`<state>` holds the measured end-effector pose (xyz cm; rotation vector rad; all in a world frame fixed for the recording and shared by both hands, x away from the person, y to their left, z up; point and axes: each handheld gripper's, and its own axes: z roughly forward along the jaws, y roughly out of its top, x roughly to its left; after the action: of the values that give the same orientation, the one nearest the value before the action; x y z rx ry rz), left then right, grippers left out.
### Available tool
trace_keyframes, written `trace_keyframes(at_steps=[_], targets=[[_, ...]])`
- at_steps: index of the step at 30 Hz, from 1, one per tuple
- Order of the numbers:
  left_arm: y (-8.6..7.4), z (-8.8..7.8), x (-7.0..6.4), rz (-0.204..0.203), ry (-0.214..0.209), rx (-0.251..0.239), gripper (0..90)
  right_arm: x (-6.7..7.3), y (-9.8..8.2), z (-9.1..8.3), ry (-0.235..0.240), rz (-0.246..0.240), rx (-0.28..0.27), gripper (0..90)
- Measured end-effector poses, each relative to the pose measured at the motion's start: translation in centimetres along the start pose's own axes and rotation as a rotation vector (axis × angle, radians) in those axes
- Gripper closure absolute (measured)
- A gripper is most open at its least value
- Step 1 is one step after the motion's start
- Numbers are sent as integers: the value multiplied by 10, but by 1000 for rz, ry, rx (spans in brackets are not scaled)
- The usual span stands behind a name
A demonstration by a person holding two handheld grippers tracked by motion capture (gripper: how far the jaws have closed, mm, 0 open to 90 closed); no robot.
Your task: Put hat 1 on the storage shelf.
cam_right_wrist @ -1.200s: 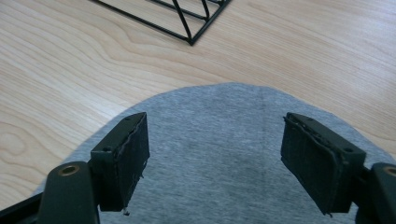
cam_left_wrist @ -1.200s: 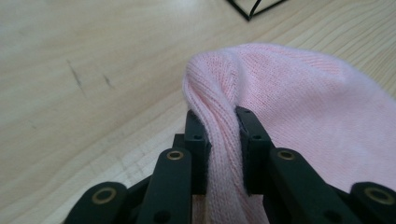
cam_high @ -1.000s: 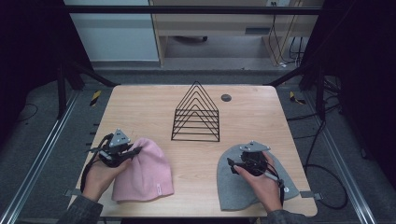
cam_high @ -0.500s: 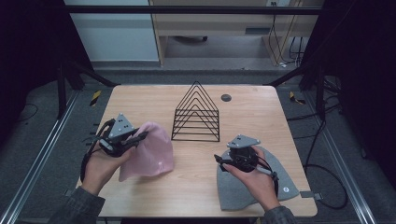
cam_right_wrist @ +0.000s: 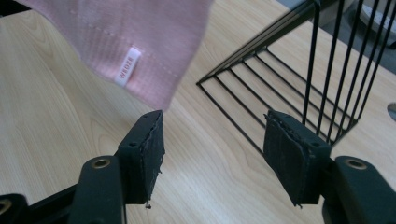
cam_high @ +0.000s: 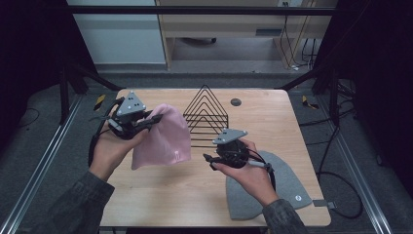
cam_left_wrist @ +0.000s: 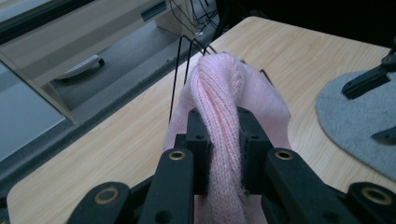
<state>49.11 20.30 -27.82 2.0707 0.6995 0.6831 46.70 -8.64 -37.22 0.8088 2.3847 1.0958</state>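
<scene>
Compared with a second ago: pink beanie [cam_high: 163,139] up off the table [cam_high: 160,195] and hanging in the air at the left, level with the front of the wire rack [cam_high: 207,114], lower edge free and swinging towards the middle. Previously flat on the wood near the left front edge. Left gripper [cam_high: 146,122] raised with it, clamped narrow on a bunched fold of the pink knit; in the left gripper view, fabric squeezed tight between both pads and spilling forward over them. Right gripper [cam_right_wrist: 215,144] also lifted, off the grey beanie [cam_high: 287,180] and now aimed left towards the hanging pink one. Jaws there have just been closing, at present part-way in, nothing between them: in the right gripper view, bare table between the pads, pink hem with its white label [cam_right_wrist: 127,66] just above and beyond the left pad, rack wires behind the right pad. Grey beanie left flat on the table at the right front, under the right forearm, not gripped. Small dark round piece [cam_high: 235,102] behind the rack untouched. Reading of the step: pick-up of the pink beanie done, second grip on its free edge not yet made. Judged next need: right pads onto the hem near the label, so as to spread the opening between two holds before any move towards the rack. Risk noted: one-sided hold on a twisted fold, so possible slip or sway of the knit away from the approaching pads.
</scene>
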Motion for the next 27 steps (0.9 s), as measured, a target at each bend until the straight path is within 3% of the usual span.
trace_keyframes(at_steps=[9, 27], targets=[[27, -3, 3, 16, -14, -6, 779, 0, 22, 4, 39, -5, 3, 421], [45, -18, 3, 17, -23, -50, 777, 1, 41, 12, 98, 0, -3, 449]])
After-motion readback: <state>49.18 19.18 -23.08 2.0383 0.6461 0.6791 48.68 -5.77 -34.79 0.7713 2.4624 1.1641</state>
